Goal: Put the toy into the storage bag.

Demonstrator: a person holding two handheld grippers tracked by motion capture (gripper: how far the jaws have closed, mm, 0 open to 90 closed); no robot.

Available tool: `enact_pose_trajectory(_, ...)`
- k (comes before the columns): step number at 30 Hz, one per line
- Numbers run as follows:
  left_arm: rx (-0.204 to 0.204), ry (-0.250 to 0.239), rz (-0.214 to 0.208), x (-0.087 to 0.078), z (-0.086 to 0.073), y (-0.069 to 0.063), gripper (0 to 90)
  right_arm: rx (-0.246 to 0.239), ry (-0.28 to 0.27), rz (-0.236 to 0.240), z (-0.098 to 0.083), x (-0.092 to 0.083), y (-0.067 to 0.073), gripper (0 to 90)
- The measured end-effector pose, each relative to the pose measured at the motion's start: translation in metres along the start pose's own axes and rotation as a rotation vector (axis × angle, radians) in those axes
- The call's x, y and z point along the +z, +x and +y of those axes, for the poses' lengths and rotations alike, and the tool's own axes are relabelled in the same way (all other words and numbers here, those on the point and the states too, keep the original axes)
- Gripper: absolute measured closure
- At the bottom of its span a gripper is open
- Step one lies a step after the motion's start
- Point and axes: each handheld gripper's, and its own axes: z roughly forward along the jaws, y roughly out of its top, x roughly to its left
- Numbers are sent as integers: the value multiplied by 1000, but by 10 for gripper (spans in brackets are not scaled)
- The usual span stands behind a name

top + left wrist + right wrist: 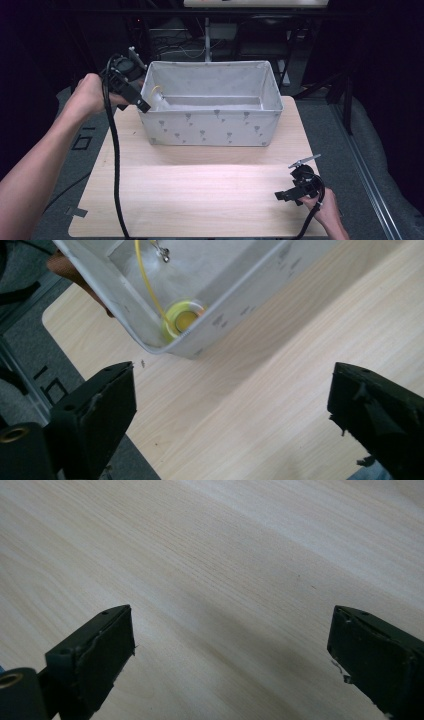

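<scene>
Standing on the far half of the table (200, 195), the bin (212, 131) leaves the whole near half of the wood bare. The left gripper (131, 89) hangs at the bin's left end, just beside the rim, with its jaws spread wide and holding nothing. A yellow reel (181, 321) lies in the bin's corner (a thin yellow cord (145, 277) runs up from it), and in the high view it is hard to make out. The right gripper (292, 192) rests near the table's near right corner, close to the edge, jaws also wide apart and empty. A hand (62, 267) behind the bin is mostly hidden.
</scene>
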Motion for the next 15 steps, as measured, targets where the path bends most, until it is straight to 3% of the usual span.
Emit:
enact_pose_trajectory(8,10,0,-31,17,-46,-16,5,6,2,10,0,0,1,44)
enact_pose_trajectory(15,8,19,-17,43,-89,-36,4,-9,18,-7,1,-1,2,44)
